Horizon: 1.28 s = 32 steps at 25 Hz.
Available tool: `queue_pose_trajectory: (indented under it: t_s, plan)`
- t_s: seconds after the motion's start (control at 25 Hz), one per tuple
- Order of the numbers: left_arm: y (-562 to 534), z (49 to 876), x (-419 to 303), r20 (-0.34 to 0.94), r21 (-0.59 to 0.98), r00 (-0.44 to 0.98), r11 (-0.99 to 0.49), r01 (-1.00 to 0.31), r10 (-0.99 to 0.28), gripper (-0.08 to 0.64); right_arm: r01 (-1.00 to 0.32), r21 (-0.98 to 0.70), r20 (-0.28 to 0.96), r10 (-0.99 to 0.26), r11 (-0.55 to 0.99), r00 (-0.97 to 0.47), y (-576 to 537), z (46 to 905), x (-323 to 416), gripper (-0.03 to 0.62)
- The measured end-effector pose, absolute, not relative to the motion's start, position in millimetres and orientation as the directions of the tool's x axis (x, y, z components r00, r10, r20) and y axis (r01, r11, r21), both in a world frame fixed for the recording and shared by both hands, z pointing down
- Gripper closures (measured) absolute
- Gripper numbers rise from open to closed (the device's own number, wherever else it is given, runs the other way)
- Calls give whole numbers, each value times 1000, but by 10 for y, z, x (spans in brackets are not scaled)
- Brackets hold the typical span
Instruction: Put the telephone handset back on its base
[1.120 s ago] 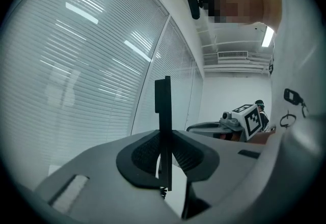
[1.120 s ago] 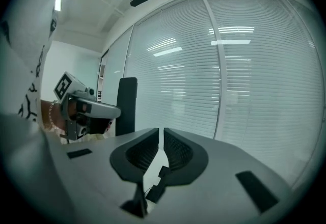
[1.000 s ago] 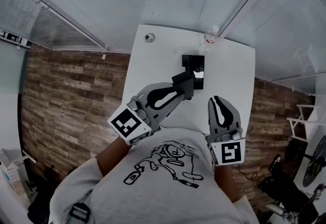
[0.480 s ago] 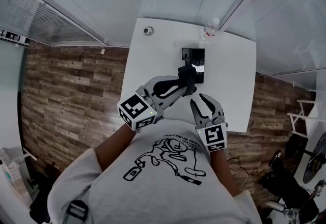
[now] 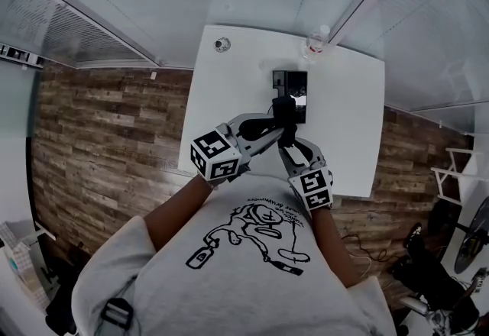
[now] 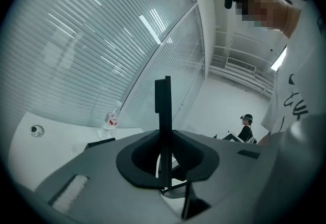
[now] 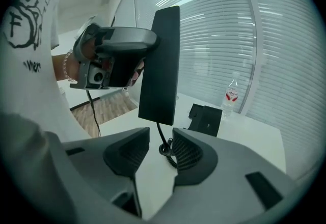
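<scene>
**Handset held upright, just short of its base**

A small round object (image 5: 222,44) sits at the far left corner of the white bench (image 5: 221,98). The left hand-held gripper (image 6: 165,131) is clamped tight on the black telephone handset (image 5: 284,111). The handset stands upright in the air on the near side of its base (image 5: 290,85), clear of it. A coiled cord (image 7: 166,148) hangs from the handset's lower end. Just beside it, the right hand-held gripper (image 7: 160,131) has its jaws spread wide, having just been opening. Only the cord shows in the gap, and the pads do not press on it. A clear water bottle (image 5: 317,44) stands at the bench's far edge, right of the base.
</scene>
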<state>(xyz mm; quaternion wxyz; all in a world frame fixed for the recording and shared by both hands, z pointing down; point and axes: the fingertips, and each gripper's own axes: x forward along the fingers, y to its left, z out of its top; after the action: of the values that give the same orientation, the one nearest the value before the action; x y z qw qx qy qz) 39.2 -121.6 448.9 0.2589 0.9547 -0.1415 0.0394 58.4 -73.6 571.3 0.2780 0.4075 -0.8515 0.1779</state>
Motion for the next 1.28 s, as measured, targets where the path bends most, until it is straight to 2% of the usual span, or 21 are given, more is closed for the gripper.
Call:
queue_pose_trajectory:
  t_s: [0.08, 0.24, 0.4, 0.6, 0.96, 1.28]
  plan:
    - [-1215, 4578, 404, 150, 508, 960, -815, -280, -237, 494, -794, -108, 622, -583, 598, -523, -720, 5780, 565, 469]
    - [-1245, 4748, 436, 159, 534, 963, -801, -270, -218, 494, -794, -150, 637, -556, 590, -533, -674, 5865, 577, 550]
    - [-1258, 4867, 478, 154, 559, 968, -790, -250, -197, 494, -793, -164, 656, -535, 587, -532, -626, 5930, 601, 584]
    - [-1316, 5048, 525, 141, 605, 973, -762, -229, -181, 492, -804, -179, 673, -526, 566, -520, -593, 6025, 639, 588]
    - [-1467, 5364, 563, 178, 623, 966, -738, -260, -190, 468, -821, -177, 707, -510, 542, -489, -544, 6145, 684, 589]
    - [-1596, 5699, 638, 225, 682, 963, -682, -264, -148, 454, -831, -202, 735, -481, 518, -478, -538, 6278, 735, 589]
